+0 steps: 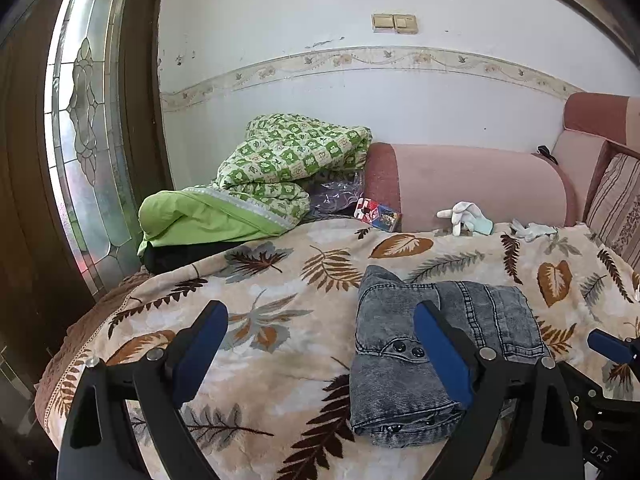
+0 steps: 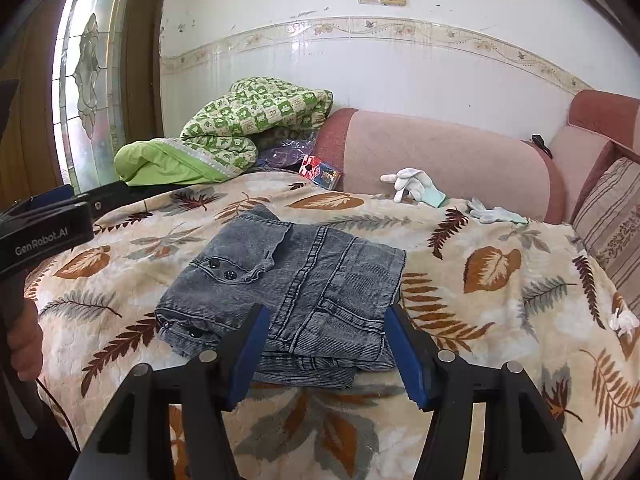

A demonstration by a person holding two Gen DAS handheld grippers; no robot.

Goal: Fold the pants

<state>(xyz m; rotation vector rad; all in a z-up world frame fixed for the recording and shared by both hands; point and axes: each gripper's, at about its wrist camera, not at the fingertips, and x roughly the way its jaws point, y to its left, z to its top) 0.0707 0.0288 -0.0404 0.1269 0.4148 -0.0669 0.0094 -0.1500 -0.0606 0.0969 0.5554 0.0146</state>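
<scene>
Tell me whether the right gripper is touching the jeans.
Cannot tell. In the right wrist view the right gripper stands open over the near edge of the jeans, but neither view shows contact or a gap.

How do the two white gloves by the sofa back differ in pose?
The left glove stands propped against the sofa back, fingers pointing left, teal cuff showing; the right glove lies flat and crumpled on the leaf blanket, farther from the folded jeans. Both are pale and untouched by either gripper.
</scene>
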